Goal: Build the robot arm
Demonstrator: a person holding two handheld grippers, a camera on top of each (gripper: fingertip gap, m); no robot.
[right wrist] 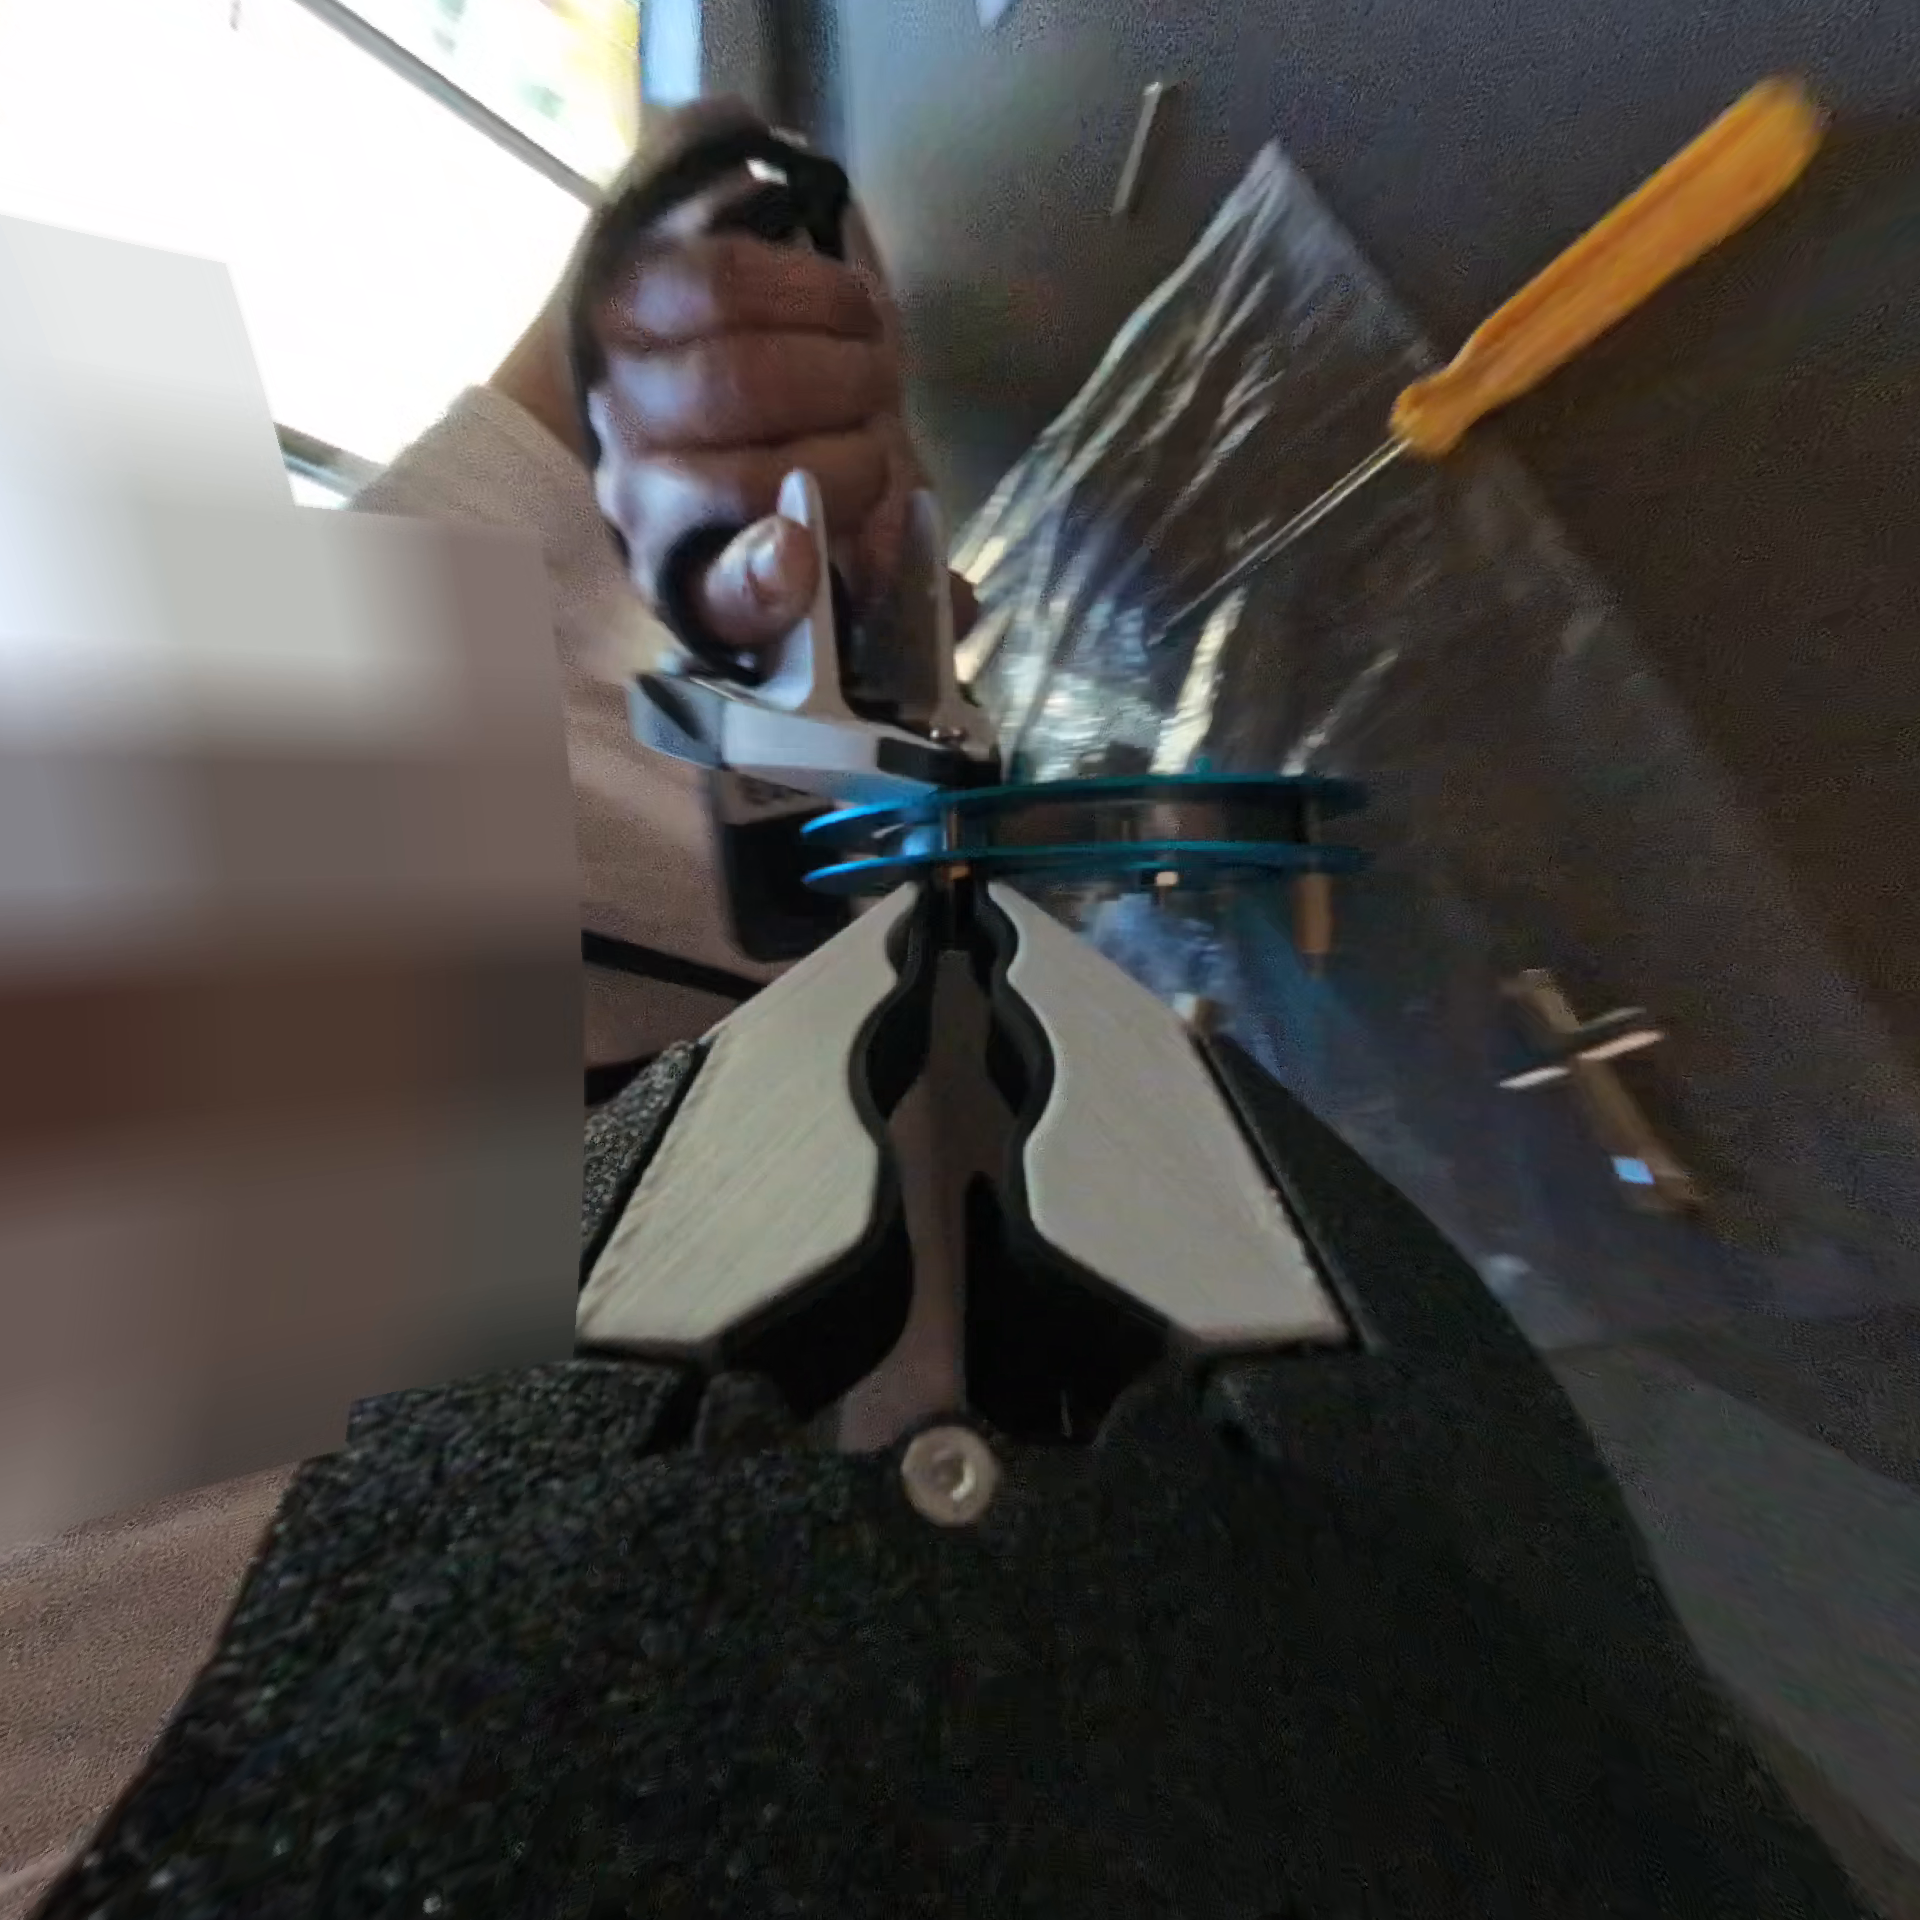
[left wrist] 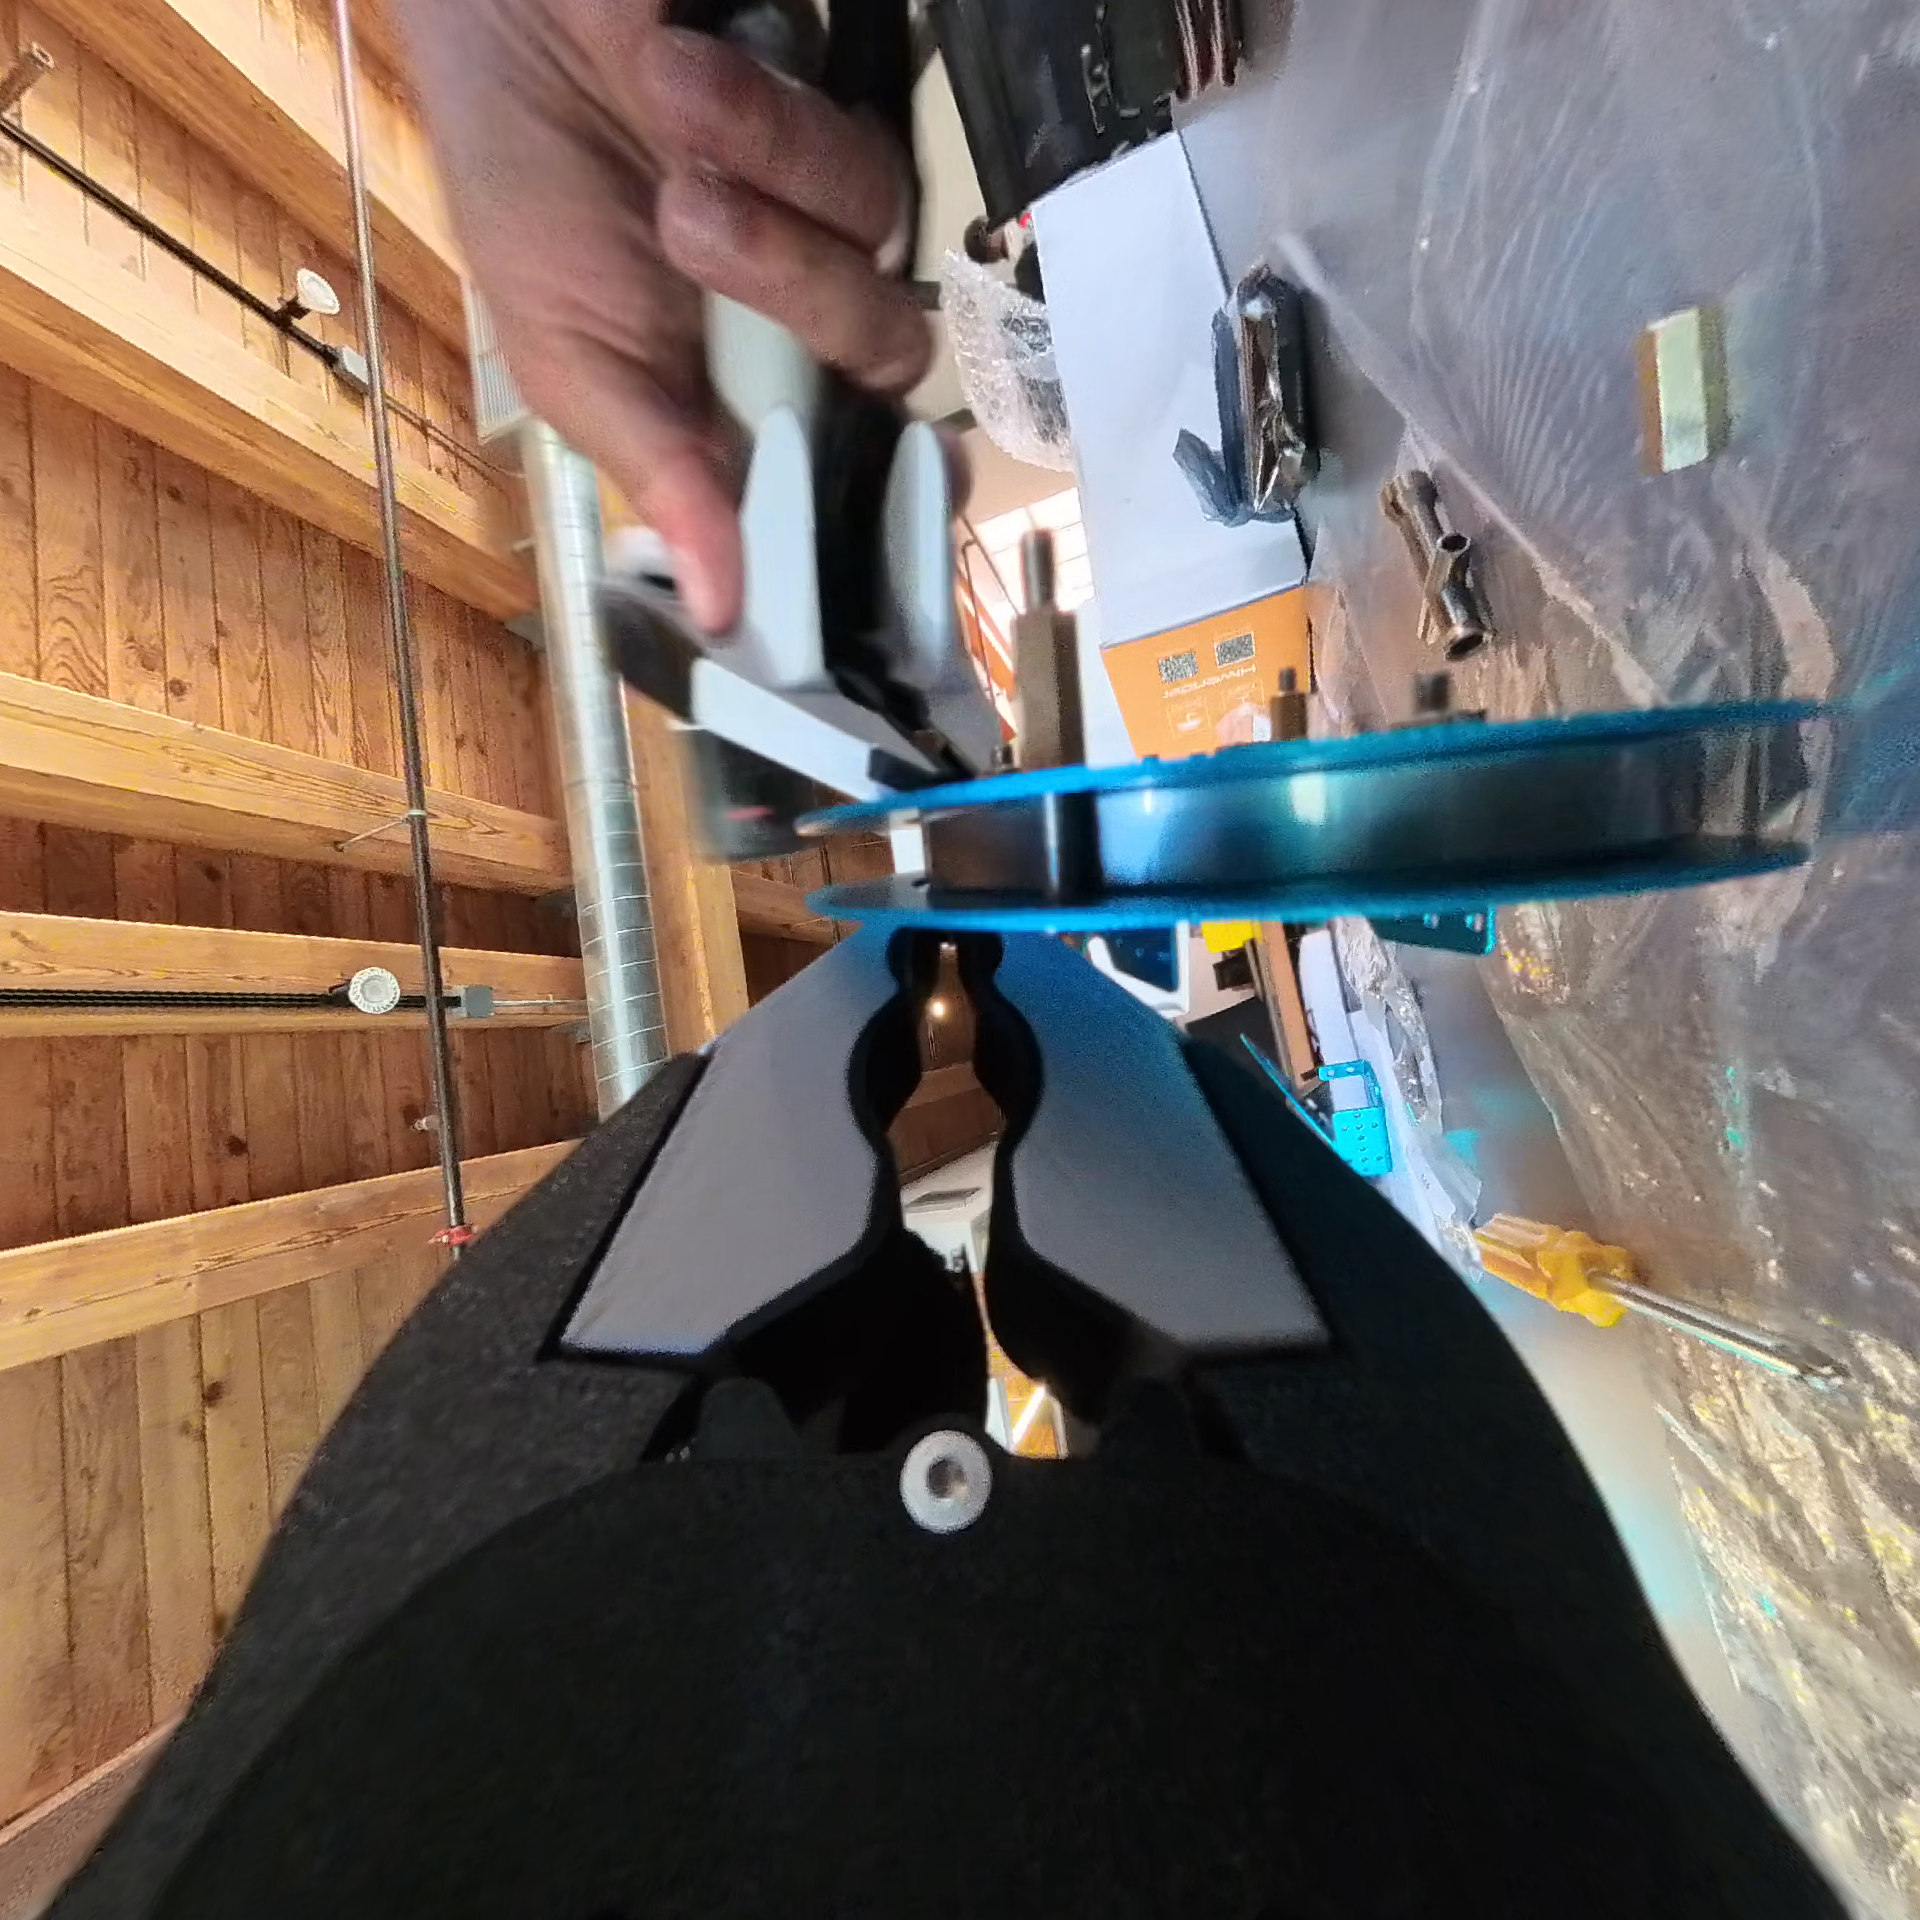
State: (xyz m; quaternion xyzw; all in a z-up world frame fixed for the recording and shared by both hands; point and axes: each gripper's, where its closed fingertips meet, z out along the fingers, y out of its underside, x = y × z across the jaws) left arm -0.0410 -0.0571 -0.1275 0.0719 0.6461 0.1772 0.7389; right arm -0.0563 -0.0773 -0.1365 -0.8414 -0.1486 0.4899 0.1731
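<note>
— Left gripper pinches what?
— Wheel: two thin blue discs, dark hub between, held edge-on off the table.
— Right gripper?
— Clamped on the opposite rim.

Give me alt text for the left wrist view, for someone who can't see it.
The left gripper is closed at the edge of a blue two-disc assembly, while the right gripper, held in a hand, meets it from the opposite side. A yellow-handled screwdriver and small metal parts lie on plastic sheeting nearby.
</note>
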